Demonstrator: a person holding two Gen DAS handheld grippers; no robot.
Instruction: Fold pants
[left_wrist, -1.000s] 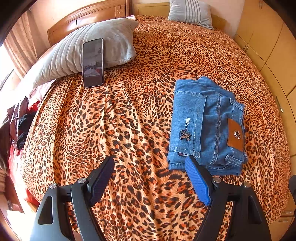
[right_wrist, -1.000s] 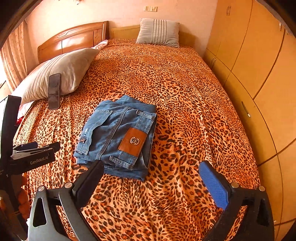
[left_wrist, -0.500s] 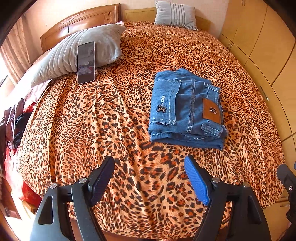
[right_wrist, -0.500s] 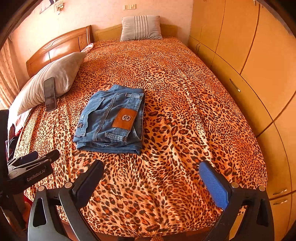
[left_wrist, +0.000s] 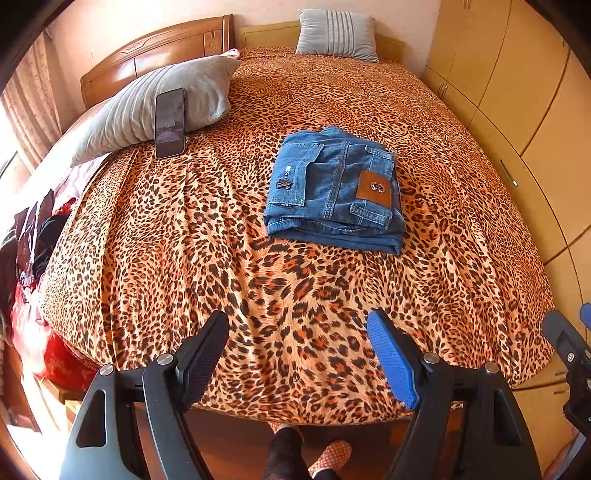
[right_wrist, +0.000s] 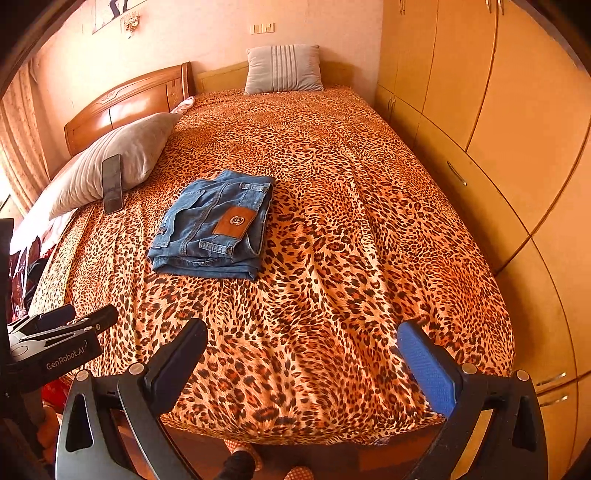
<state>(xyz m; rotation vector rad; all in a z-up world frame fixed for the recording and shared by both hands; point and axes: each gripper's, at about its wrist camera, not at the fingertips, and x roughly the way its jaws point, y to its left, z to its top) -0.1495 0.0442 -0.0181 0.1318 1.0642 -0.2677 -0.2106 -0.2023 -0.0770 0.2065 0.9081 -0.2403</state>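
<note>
Both grippers are drawn further back from the bed (left_wrist: 332, 295). Left gripper (left_wrist: 299, 354), right gripper (right_wrist: 303, 354): fingers spread, nothing held. Pants (left_wrist: 332, 195): folded compactly, laid mid-bed. Folding is judged complete.

The phone (left_wrist: 170, 123) screen is too blurred to read. Clothes (left_wrist: 35, 240) at nine o'clock run off the frame edge. The person's feet (left_wrist: 295, 454) at six o'clock are cropped. Lettering on the jeans (left_wrist: 334, 194) patch stays illegible.

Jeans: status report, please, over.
Left gripper open, right gripper open, both empty. Jeans folded on bed. Nothing in the way.
</note>
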